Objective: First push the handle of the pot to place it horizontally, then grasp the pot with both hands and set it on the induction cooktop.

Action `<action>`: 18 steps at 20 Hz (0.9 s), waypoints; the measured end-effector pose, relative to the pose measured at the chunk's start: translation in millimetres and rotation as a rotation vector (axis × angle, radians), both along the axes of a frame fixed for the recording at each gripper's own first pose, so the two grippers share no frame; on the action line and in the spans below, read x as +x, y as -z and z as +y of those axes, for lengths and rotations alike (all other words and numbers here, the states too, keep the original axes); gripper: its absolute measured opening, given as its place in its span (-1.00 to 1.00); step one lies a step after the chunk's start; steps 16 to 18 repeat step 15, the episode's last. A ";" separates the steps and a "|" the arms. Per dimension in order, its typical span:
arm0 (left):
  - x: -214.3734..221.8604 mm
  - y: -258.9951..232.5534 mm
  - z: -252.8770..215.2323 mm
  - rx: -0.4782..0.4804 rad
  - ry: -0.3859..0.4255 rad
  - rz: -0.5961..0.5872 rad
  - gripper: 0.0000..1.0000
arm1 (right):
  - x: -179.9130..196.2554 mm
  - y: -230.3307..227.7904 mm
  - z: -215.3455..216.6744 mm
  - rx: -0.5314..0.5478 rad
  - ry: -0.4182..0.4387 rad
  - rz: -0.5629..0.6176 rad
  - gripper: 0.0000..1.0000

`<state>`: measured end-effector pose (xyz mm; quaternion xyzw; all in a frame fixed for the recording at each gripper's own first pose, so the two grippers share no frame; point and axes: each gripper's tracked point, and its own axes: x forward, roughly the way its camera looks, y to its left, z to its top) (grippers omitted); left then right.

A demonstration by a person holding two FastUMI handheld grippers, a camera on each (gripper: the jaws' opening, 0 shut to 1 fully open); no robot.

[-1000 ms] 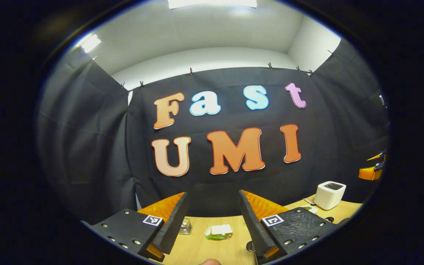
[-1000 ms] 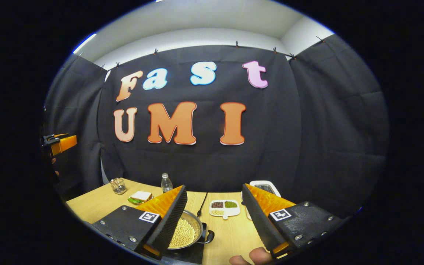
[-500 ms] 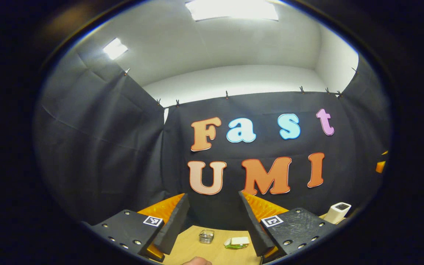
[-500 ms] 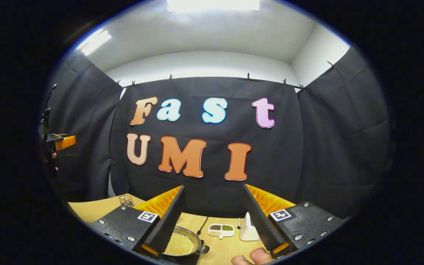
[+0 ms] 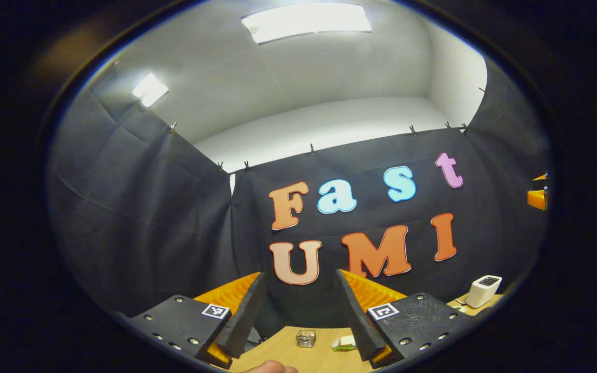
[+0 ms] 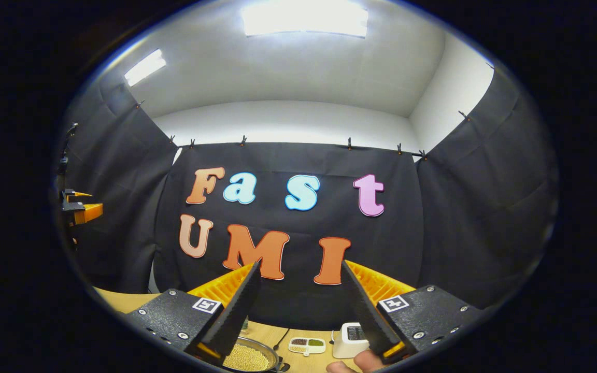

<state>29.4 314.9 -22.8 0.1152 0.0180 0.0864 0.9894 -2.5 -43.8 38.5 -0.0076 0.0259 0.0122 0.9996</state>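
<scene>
1. Grippers are both raised high and look mostly at the black cloth wall and the white ceiling; compared with one second ago, both views are tilted more upward, so the table sits lower in each picture.
2. In the left gripper view, the left gripper (image 5: 298, 311) has its fingers spread wide with nothing between them, the same as before.
3. Between these fingers, far away on the wooden table (image 5: 283, 352), stand a small glass jar (image 5: 306, 338) and, just beside it, a sandwich (image 5: 345, 342). One second ago they were larger and nearer to the fingers.
4. A white box-shaped appliance (image 5: 484, 291) stands at the right end of the table in this view. The other gripper shows small at the right edge (image 5: 538, 196), higher than before.
5. In the right gripper view, the right gripper (image 6: 301, 305) is also wide open and holds nothing. A thumb (image 6: 363, 362) shows at the bottom edge.
6. The pot (image 6: 249, 357), full of yellow beans, sits low between the fingers, close to the left finger; I cannot tell now what is under it. Earlier more of it and its side handle showed.
7. Right of the pot lie a small divided dish (image 6: 307, 345) with beans and a white appliance (image 6: 347, 339).
</scene>
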 end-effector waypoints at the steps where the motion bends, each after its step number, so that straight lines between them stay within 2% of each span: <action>1: -0.1 -1.3 -2.9 0.000 0.007 -0.006 0.65 | -0.2 -1.3 1.1 0.005 -0.010 -0.002 0.90; 2: -1.3 -2.9 -5.4 0.002 0.013 -0.008 0.63 | 0.3 -1.2 3.3 0.007 -0.018 -0.006 0.94; 6: -9.2 -9.3 -1.5 0.002 0.001 -0.031 0.63 | 0.5 -2.9 6.7 -0.004 -0.014 -0.010 0.90; 9: -7.5 -15.2 7.0 0.002 -0.033 -0.059 0.65 | 4.1 -1.3 13.0 0.002 -0.020 -0.013 0.94; 18: -3.1 -0.2 12.8 -0.010 -0.051 -0.039 0.63 | 3.2 -8.3 20.2 0.026 -0.053 -0.058 0.90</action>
